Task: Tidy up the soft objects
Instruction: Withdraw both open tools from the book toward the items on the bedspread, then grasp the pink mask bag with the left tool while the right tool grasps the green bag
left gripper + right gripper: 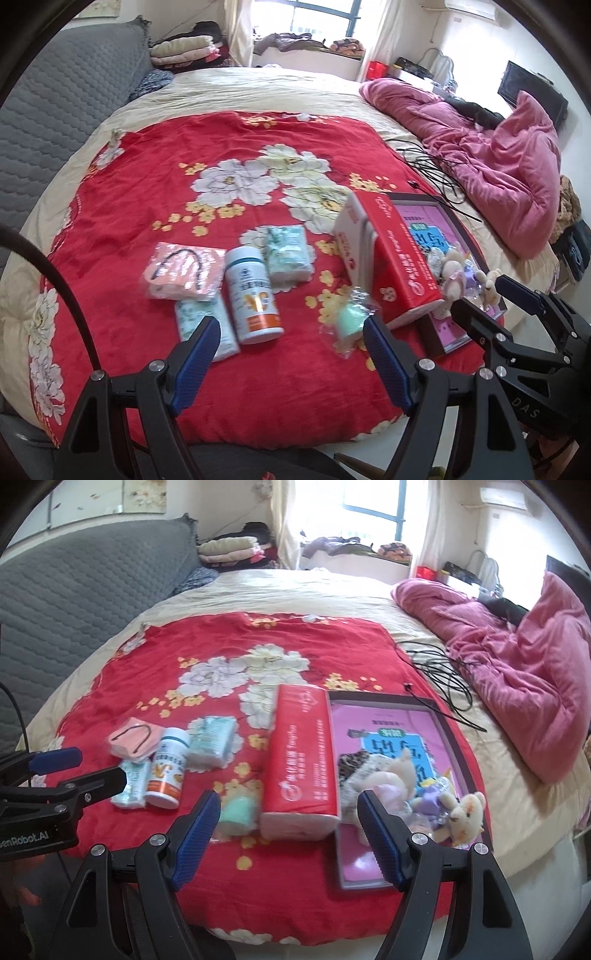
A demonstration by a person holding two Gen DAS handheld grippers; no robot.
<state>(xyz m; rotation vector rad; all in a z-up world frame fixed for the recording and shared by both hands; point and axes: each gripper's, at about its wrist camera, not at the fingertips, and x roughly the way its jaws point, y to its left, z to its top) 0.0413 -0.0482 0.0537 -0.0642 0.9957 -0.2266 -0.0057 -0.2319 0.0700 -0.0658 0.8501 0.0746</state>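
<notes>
Right wrist view showed a red floral blanket (295,657) covering the bed, with a shallow box (448,738) holding small plush toys (466,818); a red tissue pack (301,760) lay beside it, then a white bottle (166,771) and a green sponge (236,812). Both grippers, right (290,834) and left (291,354), hovered with jaws apart, holding nothing.
</notes>
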